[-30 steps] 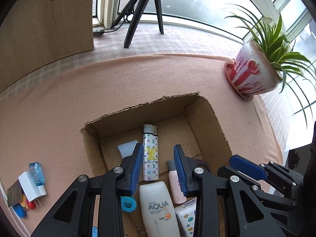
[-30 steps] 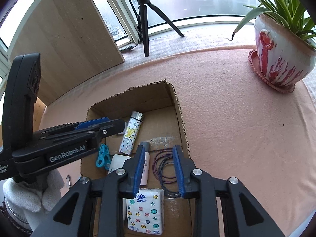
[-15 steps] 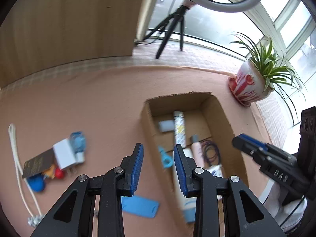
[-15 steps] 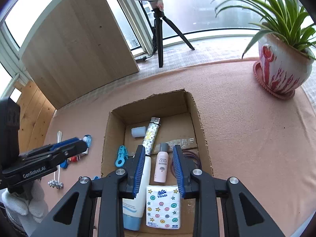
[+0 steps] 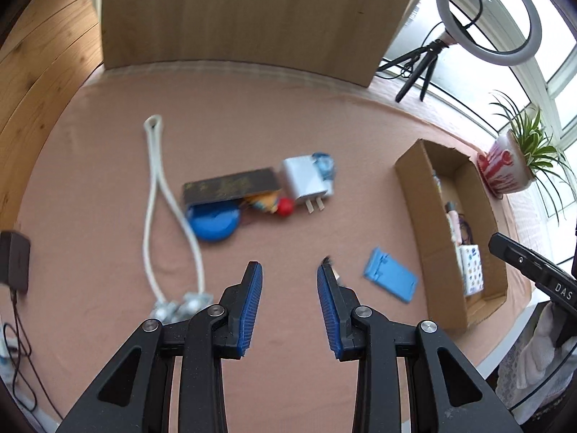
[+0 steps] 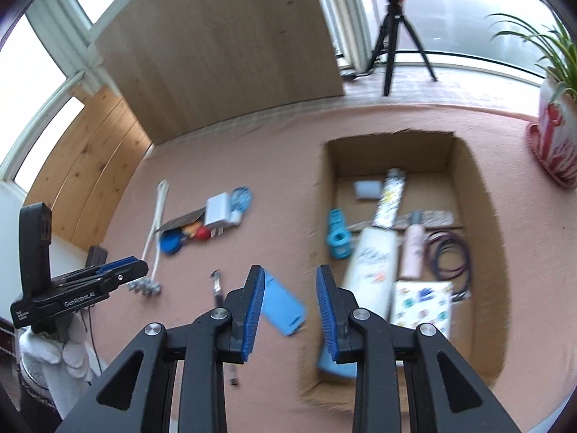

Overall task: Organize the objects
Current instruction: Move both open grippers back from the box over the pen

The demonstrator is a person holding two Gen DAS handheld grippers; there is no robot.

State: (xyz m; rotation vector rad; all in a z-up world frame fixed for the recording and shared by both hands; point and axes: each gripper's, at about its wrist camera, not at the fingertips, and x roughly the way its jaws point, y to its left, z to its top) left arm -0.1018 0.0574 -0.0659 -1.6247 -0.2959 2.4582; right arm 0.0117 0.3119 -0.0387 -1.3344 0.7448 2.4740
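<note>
A cardboard box sits on the pink cloth and holds a sunscreen tube, a patterned lighter, a pink bottle, a tissue pack, hair ties and a blue clip. Left of the box lies a blue flat piece. Further left is a pile: a white charger, a dark card, a blue lid and a red ball. My left gripper hangs open above bare cloth near the pile. My right gripper is open over the blue flat piece.
A white rope trails left of the pile. A potted plant stands beyond the box, with a ring light on a tripod behind it. A wooden board leans at the back. A black adapter sits at the left edge.
Both grippers have lifted back from above the box and swung left. The left one now faces the loose pile. Both stayed open and empty.
</note>
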